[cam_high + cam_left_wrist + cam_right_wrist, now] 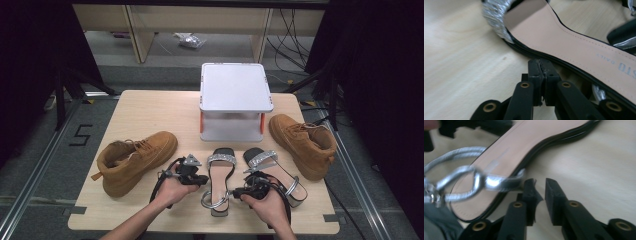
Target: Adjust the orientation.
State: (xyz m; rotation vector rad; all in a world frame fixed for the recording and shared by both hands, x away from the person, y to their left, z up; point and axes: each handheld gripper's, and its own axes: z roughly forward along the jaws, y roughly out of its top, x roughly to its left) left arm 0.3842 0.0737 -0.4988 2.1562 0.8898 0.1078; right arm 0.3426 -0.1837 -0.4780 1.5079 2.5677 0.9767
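Two black sandals with silver straps lie side by side on the wooden table point(150, 110): the left sandal point(220, 180) and the right sandal point(275, 172). My left gripper point(203, 179) points at the left sandal from its left side. In the left gripper view its jaws point(541, 66) are pressed together with nothing between them, just short of the sandal's sole edge point(574, 50). My right gripper point(235, 191) faces the same sandal's heel from the right. Its jaws point(540, 183) stand slightly apart and empty, beside the silver ankle strap point(474, 180) and insole point(506, 155).
A tan boot point(135, 160) lies on its side at the left and another tan boot point(302, 142) stands at the right. A white box-like stand point(235, 92) sits at the table's far middle. Bare wood lies along the front edge.
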